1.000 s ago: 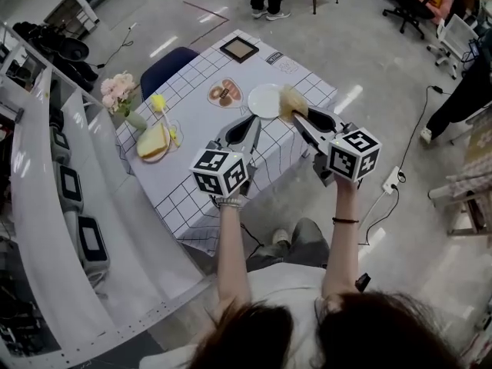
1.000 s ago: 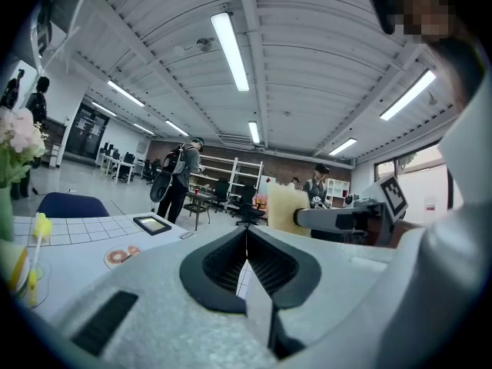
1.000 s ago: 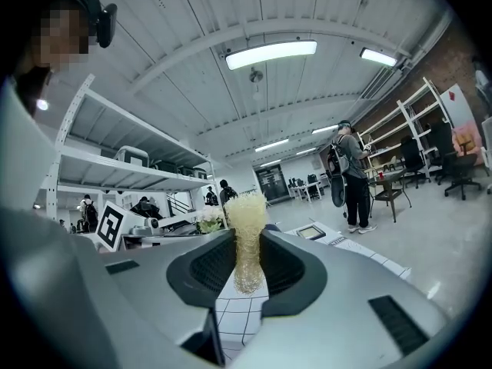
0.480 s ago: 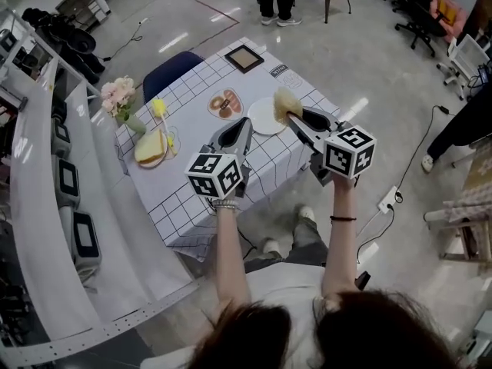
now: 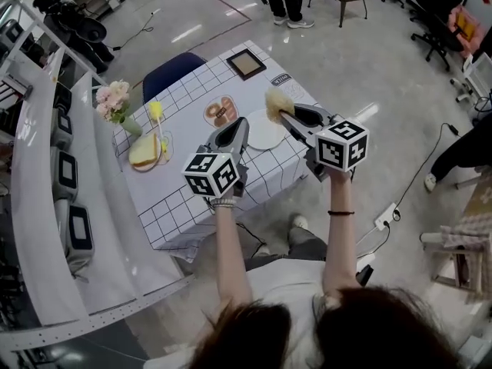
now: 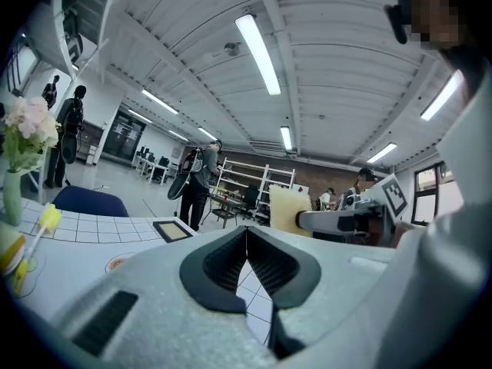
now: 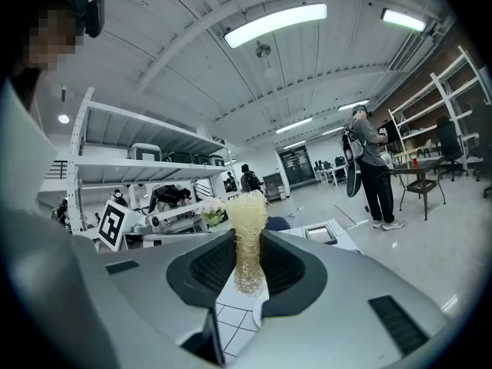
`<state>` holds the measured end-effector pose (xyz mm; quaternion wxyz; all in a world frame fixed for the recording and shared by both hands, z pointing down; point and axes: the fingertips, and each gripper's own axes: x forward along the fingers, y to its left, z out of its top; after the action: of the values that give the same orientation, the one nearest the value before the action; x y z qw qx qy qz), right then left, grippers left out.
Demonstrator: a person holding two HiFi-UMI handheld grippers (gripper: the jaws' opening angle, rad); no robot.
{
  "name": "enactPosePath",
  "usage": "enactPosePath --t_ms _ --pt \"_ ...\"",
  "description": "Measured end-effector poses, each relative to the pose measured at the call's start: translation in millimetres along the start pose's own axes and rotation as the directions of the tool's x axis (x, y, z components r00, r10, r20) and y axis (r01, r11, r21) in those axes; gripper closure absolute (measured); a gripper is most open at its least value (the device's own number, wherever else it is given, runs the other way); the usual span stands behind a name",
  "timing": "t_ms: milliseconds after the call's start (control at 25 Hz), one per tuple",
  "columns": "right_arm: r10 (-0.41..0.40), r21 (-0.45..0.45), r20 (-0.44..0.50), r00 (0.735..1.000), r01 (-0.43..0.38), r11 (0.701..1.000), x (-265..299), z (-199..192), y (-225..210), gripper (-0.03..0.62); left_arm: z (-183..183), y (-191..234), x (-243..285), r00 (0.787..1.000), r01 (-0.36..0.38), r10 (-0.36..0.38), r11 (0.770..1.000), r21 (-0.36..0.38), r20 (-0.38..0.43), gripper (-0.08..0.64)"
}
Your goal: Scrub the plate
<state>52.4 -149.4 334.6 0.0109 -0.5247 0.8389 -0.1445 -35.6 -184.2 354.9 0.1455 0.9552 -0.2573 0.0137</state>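
right tongs [image 5: 283, 116] higher, wiry scrubber [image 7: 247, 214] within

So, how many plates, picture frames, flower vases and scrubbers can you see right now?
Plates: 3
Picture frame: 1
Flower vase: 1
Scrubber, clamped in the right gripper: 1
Total: 6

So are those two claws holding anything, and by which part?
The right gripper pinches a yellowish mesh scrubber by its lower end; the bushy top sticks out past the jaws. The left gripper is shut, holding nothing.
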Motion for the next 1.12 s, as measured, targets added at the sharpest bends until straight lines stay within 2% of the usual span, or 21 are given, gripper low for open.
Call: enactPosePath --t_ms 720,1120 --pt "0.163 -0.003 -0.084 0.983 -0.164 0.986 19 1 -32 0.514 -9 1 18 0.985 -0.173 0.173 0.984 -0.039 -0.006 0.549" --pt "0.173 0.008 -0.107 0.979 -0.173 0.985 30 -11 -39 0.514 -32 8 14 0.973 -0.229 0.225 0.971 -0.075 -0.056 0.549"
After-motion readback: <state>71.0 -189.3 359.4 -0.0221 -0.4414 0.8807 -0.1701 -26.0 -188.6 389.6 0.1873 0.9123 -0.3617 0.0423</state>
